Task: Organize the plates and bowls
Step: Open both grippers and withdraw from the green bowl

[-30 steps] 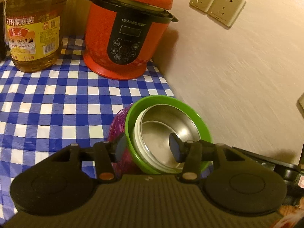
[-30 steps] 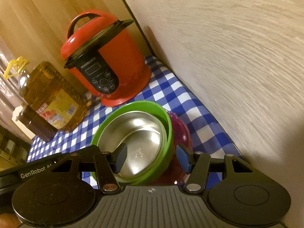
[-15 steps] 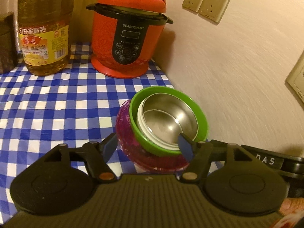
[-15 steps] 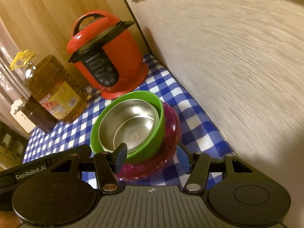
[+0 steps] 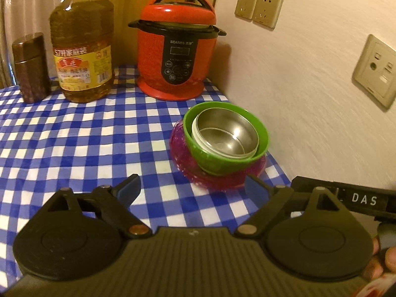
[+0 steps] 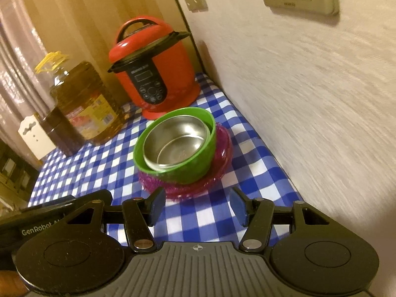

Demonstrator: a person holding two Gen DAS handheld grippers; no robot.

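A steel bowl [image 5: 224, 136] [image 6: 177, 144] sits tilted inside a green bowl [image 5: 217, 159] [image 6: 193, 167], which rests on a pink plate [image 5: 220, 179] [image 6: 221, 153] on the blue checked tablecloth near the wall. My left gripper [image 5: 191, 189] is back from the stack, its jaws opening wide with nothing between them. In the right wrist view my right gripper [image 6: 196, 204] hangs just short of the plate, half open and empty. A part of the other gripper shows at the edge of each view.
A red pressure cooker [image 5: 177, 47] [image 6: 154, 71] stands in the corner behind the stack. Left of it are a large oil bottle [image 5: 83, 47] [image 6: 84, 99] and a brown canister [image 5: 31, 68]. The wall with sockets [image 5: 258, 8] runs along the right. Tablecloth [image 5: 74, 136] spreads left.
Both grippers have pulled back and up from the bowl stack. The left jaws, first around the green bowl's rim, have opened wide and let it go. The stack stays on the table.
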